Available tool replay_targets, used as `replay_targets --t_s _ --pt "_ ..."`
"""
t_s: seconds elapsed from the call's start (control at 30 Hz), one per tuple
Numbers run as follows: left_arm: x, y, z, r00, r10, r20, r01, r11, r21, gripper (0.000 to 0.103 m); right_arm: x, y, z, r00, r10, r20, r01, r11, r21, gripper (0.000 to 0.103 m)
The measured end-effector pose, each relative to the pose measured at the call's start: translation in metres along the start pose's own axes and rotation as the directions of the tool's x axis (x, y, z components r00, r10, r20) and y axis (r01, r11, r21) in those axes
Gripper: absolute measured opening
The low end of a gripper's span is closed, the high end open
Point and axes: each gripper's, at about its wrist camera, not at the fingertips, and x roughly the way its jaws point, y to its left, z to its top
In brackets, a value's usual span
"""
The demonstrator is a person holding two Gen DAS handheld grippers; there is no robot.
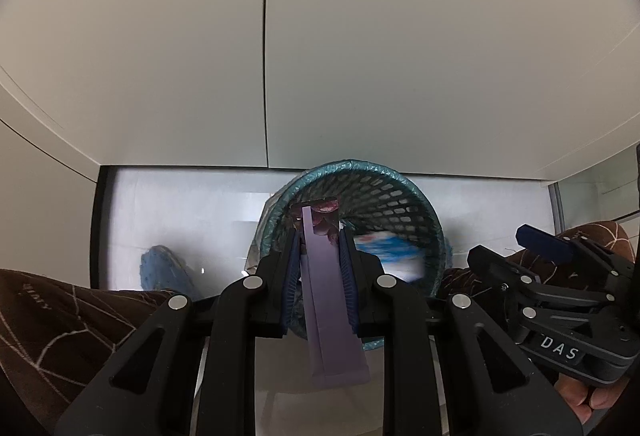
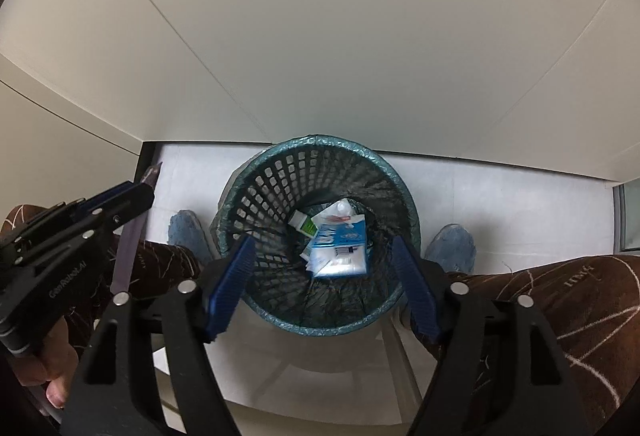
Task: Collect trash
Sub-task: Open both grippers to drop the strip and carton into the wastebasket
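My left gripper [image 1: 319, 236] is shut on a long purple wrapper [image 1: 330, 308], held upright in front of the teal mesh waste basket [image 1: 400, 195]. In the right wrist view the basket [image 2: 280, 179] sits on the floor straight below my right gripper [image 2: 324, 256], which is open and empty above its rim. Inside lie a blue-and-white carton [image 2: 340, 248] and a small green-and-white pack [image 2: 305, 223]. The left gripper [image 2: 132, 191] with the wrapper [image 2: 128, 236] shows at the left of that view. The right gripper [image 1: 540, 244] shows at the right of the left wrist view.
White cabinet doors [image 2: 320, 35] rise behind the basket. The person's legs in brown patterned trousers [image 2: 560, 296] and blue slippers [image 2: 452, 248] flank the basket on the pale tiled floor [image 2: 500, 195].
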Motion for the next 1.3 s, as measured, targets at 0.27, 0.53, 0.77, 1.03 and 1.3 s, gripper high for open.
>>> replay_targets --t_s 0.27,0.53,0.77,1.03,1.3 --pt "0.036 -0.007 -0.003 0.999 0.011 -0.049 -0.011 1.000 0.012 0.020 0.002 -0.016 0.016 0.995 -0.078 0.057 0.076 0.996 0.038 0.080" --pt "0.079 -0.015 -0.004 0.994 -0.036 -0.102 0.039 0.999 0.019 0.020 0.017 -0.027 0.024 0.990 -0.131 0.056 0.126 0.989 0.081 0.080" --pt "0.105 -0.029 -0.002 0.986 -0.073 -0.151 0.077 0.997 0.018 0.021 0.028 -0.042 0.024 0.992 -0.127 0.027 0.121 0.979 0.165 0.080" --pt "0.109 -0.042 -0.002 0.990 -0.065 -0.126 0.074 0.995 0.070 0.028 0.035 -0.063 0.022 0.996 -0.085 -0.015 0.086 0.963 0.255 0.080" --pt "0.106 -0.032 0.002 0.993 -0.040 -0.108 0.043 0.999 0.032 0.050 0.035 -0.068 0.021 0.998 -0.058 -0.022 0.062 0.957 0.282 0.080"
